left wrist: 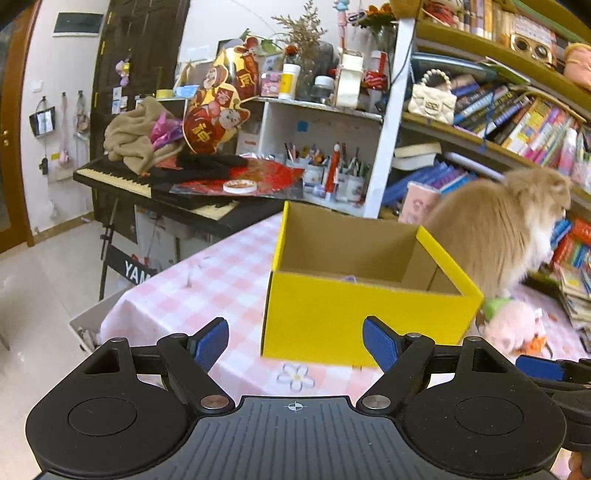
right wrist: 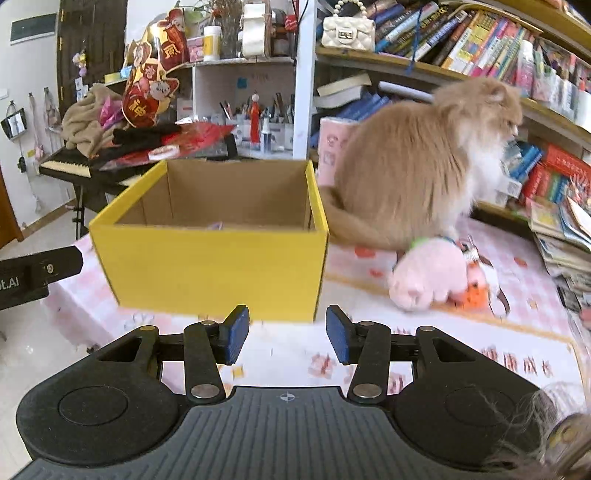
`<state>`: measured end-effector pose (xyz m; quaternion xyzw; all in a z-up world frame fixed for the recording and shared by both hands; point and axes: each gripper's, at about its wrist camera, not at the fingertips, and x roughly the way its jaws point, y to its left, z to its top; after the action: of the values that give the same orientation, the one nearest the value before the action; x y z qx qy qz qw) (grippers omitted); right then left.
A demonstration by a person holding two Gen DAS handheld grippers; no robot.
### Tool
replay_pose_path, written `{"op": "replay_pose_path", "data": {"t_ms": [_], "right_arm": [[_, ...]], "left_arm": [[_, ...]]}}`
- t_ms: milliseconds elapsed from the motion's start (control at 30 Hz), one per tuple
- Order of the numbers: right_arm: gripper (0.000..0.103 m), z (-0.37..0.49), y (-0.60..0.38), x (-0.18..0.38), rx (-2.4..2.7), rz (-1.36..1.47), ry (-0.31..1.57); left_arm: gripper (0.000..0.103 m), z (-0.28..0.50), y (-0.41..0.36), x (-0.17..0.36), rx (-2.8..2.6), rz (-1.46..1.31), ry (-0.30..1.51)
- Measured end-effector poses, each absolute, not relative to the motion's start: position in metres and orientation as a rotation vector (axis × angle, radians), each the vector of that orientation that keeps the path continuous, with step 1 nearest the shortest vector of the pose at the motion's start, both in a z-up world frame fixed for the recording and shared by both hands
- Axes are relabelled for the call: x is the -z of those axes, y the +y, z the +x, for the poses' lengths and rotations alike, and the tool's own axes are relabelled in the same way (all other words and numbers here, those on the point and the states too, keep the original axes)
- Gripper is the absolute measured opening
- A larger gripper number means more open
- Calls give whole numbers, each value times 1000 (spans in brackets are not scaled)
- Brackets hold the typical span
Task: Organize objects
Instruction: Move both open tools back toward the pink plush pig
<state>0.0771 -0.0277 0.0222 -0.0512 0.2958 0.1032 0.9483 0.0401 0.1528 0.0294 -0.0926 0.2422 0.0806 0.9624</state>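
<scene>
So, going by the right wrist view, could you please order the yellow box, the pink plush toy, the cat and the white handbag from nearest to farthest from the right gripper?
1. Yellow box, straight ahead.
2. Pink plush toy, ahead right.
3. Cat, behind the toy.
4. White handbag, high on the shelf.
Measured from the right gripper.

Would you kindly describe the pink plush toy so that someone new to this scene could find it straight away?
Start at the open yellow cardboard box on the pink checked tablecloth. To its right sits a fluffy ginger cat; the pink plush toy lies on the cloth at the cat's feet. It is the only soft, rounded pale pink lump there, with a small orange toy tucked against its right side.
</scene>
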Motion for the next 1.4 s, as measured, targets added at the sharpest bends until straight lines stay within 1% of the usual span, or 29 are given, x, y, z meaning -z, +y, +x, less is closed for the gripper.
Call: {"op": "replay_pose_path", "data": {"t_ms": [67,300,633,1100,1400], "right_arm": [[46,66,-29,-18,-202,-104,610],[47,34,-31,-5,-170,-92,659],[50,10,-59,1,-27,-58,688],[52,2,-132,9,192,16,735],[53,26,-179,10,215,40,754]], "left_arm": [[82,32,150,-26,-153,-178,497],[82,14,139,-11,-75,-128,545],[82,13,99,1,115,-63,600],[82,38,20,10,324,26,650],[82,63,-22,9,337,50,659]]}}
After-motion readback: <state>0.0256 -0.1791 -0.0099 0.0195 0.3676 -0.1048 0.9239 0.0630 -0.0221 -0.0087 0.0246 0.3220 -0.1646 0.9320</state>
